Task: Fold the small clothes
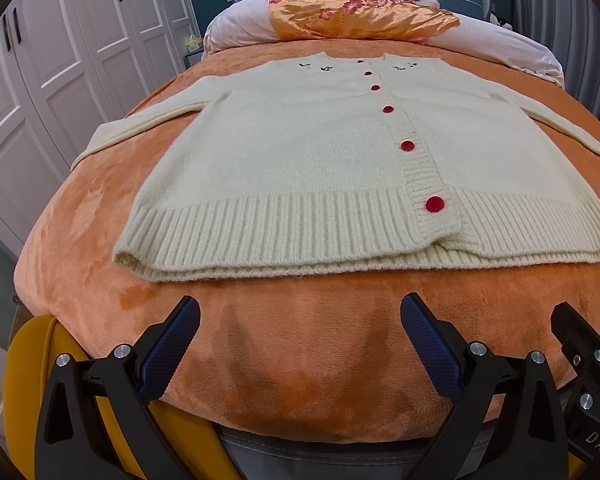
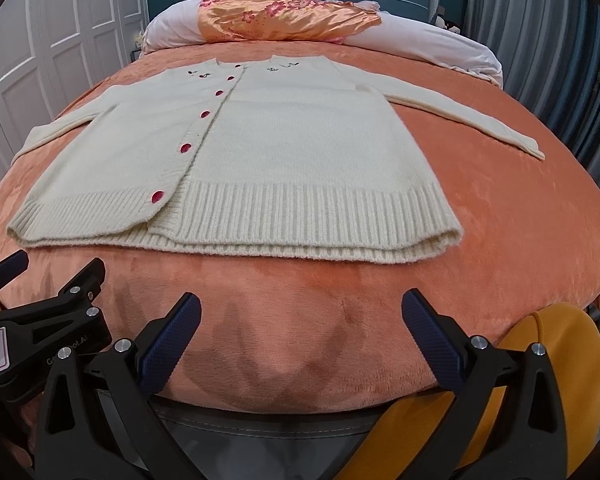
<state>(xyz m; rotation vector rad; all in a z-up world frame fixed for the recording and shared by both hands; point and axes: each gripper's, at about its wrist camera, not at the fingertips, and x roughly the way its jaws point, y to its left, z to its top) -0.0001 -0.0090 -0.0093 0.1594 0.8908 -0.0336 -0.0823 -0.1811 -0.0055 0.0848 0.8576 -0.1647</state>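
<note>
Handling, judged: the cardigan [image 1: 300, 152] is a thick, soft knit, light, limp and not fragile; it will sag and drag on the plush blanket [image 1: 100, 240] rather than slide. Best holds are the ribbed hem corners or the sleeve cuffs, where the knit is doubled and firm.

Appearance: cream, buttoned shut with red buttons [image 1: 435, 204], small embroidery at the neckline, sleeves spread outward.

Location: flat, front up, on the bed, hem toward me, just beyond both grippers.

My left gripper [image 1: 300, 312] and right gripper [image 2: 300, 308] are both spread wide, grasping nothing, clear of the hem.
</note>
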